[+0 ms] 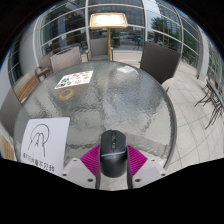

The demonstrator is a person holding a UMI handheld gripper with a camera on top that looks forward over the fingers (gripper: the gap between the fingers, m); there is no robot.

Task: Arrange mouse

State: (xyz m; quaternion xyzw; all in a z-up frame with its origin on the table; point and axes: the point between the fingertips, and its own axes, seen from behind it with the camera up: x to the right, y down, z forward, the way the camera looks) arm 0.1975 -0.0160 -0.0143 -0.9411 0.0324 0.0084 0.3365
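Note:
A black computer mouse (112, 152) sits between my gripper's (112, 165) two fingers, its nose pointing away from me over the round glass table (120, 95). The magenta pads (92, 160) press against both of its sides, so the gripper is shut on the mouse. A white sheet with a mouse outline drawn on it (45, 139) lies on the table to the left of the fingers. The rear of the mouse is hidden between the fingers.
A second printed sheet with small pictures (74, 77) lies at the far left of the table. A wooden table (107, 20) stands beyond the glass table. A dark chair (212, 97) stands to the right on the tiled floor.

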